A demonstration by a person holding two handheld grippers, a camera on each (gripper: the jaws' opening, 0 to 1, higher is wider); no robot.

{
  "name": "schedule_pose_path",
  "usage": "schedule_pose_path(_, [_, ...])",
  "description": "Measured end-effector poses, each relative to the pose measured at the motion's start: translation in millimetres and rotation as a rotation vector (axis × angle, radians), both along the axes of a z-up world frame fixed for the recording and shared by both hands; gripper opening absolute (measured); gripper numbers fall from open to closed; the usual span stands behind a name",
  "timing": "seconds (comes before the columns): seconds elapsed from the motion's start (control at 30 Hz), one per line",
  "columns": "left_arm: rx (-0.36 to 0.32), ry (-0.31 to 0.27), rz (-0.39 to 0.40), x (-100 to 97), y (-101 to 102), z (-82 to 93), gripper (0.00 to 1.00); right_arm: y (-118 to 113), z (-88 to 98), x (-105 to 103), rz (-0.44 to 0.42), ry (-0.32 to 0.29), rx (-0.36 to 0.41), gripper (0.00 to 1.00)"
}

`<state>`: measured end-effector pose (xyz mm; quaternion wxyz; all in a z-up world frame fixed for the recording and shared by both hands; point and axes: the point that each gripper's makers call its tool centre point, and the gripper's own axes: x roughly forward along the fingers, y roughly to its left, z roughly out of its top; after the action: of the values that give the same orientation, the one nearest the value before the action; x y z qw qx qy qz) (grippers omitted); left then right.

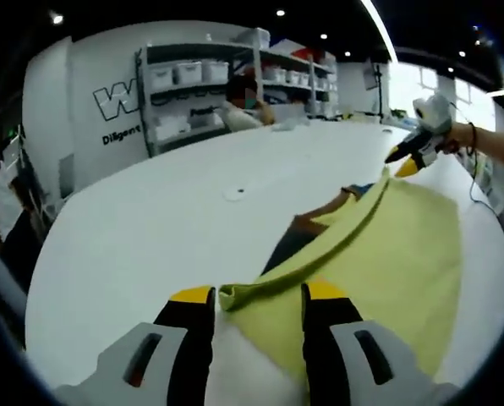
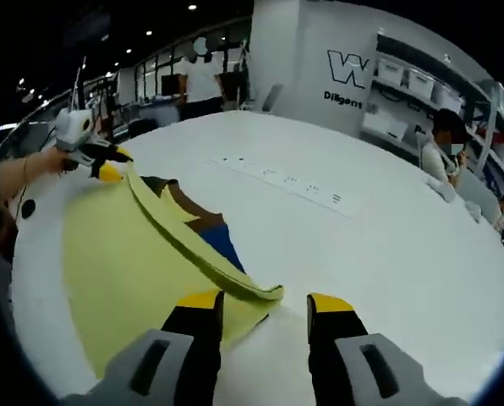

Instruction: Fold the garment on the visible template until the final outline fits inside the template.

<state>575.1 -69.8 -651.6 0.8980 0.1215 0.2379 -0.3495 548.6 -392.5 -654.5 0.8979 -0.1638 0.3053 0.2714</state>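
A yellow-green garment (image 1: 387, 254) lies spread on the white table (image 1: 150, 228), its near edge doubled into a thick fold. In the left gripper view my left gripper (image 1: 256, 296) is open, with the fold's corner lying between its yellow tips. My right gripper (image 1: 400, 161) sits at the far end of that fold, held by a hand. In the right gripper view my right gripper (image 2: 265, 303) is open around the garment's (image 2: 125, 254) other corner, and my left gripper (image 2: 108, 165) touches the far end. A brown and blue template (image 2: 216, 237) peeks out beside the fold.
A printed strip of marks (image 2: 286, 179) crosses the table. A small round mark (image 1: 235, 193) lies mid-table. A person (image 2: 442, 156) sits at the far edge before shelves of white bins (image 1: 193, 85). Bare table (image 2: 387, 254) stretches away from the garment.
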Motion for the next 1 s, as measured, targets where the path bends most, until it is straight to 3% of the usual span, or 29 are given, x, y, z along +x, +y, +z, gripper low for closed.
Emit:
schedule_pose_path(0.1, [0.067,0.004,0.010,3.4,7.1,-7.6,0.30,1.6,-8.4,0.7,0.036,-0.008,-0.043,0.22])
schedule_pose_path(0.27, [0.023,-0.005,0.092,17.2,9.2,-5.2,0.09,-0.1,-8.1,13.2,-0.013,-0.040,-0.006,0.03])
schedule_pose_path(0.3, [0.038,0.004,0.147,21.6,14.9,-8.0,0.04,-0.2,-7.5,14.9,-0.030,-0.037,0.014,0.02])
schedule_pose_path(0.33, [0.038,0.016,0.173,23.7,16.3,-10.4,0.04,2.7,-6.3,16.5,-0.064,-0.022,0.073,0.01])
schedule_pose_path(0.4, [0.009,0.038,0.221,27.8,15.1,-13.6,0.03,-0.9,-8.9,19.4,-0.123,-0.001,0.100,0.00])
schedule_pose_path(0.47, [-0.006,0.038,0.242,31.3,13.5,-12.9,0.03,-7.3,-19.0,17.1,-0.220,0.078,0.122,0.01])
schedule_pose_path(0.57, [-0.001,0.037,0.261,33.3,12.3,-13.1,0.03,-7.1,-24.5,17.3,-0.270,0.091,0.150,0.01])
schedule_pose_path(0.6, [0.002,0.037,0.266,33.8,12.7,-13.3,0.03,-6.1,-20.0,19.8,-0.245,0.065,0.145,0.01])
schedule_pose_path(0.8, [-0.013,0.052,0.298,35.8,17.5,-14.8,0.04,-7.7,-16.5,24.8,-0.303,0.082,0.147,0.02])
schedule_pose_path(1.0, [0.028,0.048,0.317,36.1,26.1,-13.9,0.12,-10.1,-13.4,24.9,-0.359,0.091,0.176,0.08])
